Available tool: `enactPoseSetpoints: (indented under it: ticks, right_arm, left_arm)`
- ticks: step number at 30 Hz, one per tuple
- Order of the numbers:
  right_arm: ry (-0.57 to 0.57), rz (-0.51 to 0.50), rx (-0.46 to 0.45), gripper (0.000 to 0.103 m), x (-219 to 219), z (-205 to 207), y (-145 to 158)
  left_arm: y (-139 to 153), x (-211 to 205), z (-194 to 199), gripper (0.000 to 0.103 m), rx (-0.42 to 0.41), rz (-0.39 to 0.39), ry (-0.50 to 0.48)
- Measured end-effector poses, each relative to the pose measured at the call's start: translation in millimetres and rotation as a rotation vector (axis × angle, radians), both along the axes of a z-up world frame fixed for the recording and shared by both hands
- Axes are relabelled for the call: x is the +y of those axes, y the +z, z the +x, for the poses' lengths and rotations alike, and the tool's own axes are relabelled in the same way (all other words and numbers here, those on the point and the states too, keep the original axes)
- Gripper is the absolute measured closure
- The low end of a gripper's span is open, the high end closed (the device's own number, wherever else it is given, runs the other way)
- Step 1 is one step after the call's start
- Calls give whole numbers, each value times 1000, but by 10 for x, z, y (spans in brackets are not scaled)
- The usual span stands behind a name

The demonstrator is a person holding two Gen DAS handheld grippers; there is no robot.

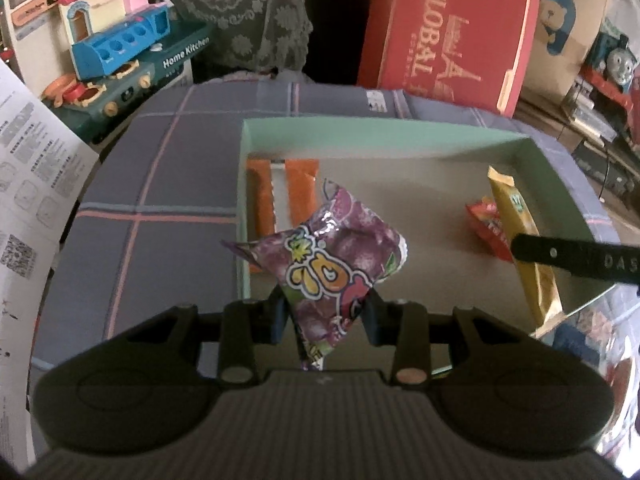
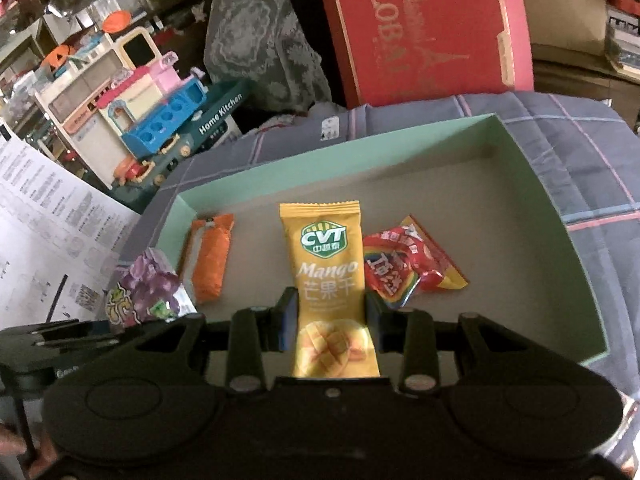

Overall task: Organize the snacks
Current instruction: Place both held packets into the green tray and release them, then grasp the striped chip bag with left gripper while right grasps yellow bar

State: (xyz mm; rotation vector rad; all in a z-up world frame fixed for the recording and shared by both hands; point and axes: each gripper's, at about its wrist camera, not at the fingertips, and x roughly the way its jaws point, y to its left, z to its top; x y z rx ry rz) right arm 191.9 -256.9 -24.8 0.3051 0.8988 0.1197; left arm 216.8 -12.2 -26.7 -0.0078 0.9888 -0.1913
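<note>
- My left tongs (image 1: 326,312) are closed on a purple grape candy packet (image 1: 334,268), holding it in the air above the near left corner of the green box (image 1: 360,136).
- My right tongs (image 2: 332,320) are closed on the lower part of a yellow dried mango packet (image 2: 328,276), holding it over the near middle of the same box.
- The box sits on a grey-blue checked cloth (image 1: 168,208) that covers the tabletop.
- Two snacks already lie on the box floor: an orange wrapped bar (image 2: 210,256) near the left wall, and a red and yellow packet (image 2: 404,268) just to the right of the mango packet.
- I judge the job roughly half done: two snacks are in, two are gripped above the box and not yet let go. The right half of the box floor is bare.
- I see no other loose snacks on the cloth.
- Writing on the mango packet reads "CVT" in a green badge, then "Mango", with Chinese characters below.
- The red packet carries Chinese characters I cannot read clearly; the purple one shows cartoon lettering, also unclear.
- Behind the box, a red carton (image 2: 424,28) reads "GLOBAL", and a toy set's box (image 1: 176,56) reads "Home Kitchen".
</note>
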Motion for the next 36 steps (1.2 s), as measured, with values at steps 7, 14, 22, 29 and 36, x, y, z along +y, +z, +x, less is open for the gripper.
enactPoseSetpoints:
  ticks: [7,14,22,29,36]
  right_arm:
    - [-20,29,7,19,-15,84,-76]
    - [-33,38,-55,0,-87,-168,137]
    - [-76,68,-46,0,-272,-498,245]
    - [-114,67,-60,0,-482,-922,316]
    - [-182,76,-47,0,-802,-1344,262]
  left_arm:
    - [-77,-32,-73,18,-8,20,-12]
    - [76,-98,-191,0,-61,20,-5]
    - [188,-160,-384,0,-57,19,-13]
    - [282,-263,-639,0,-69,38,-39]
    - [307,-532,-868,0,-73,59,-104]
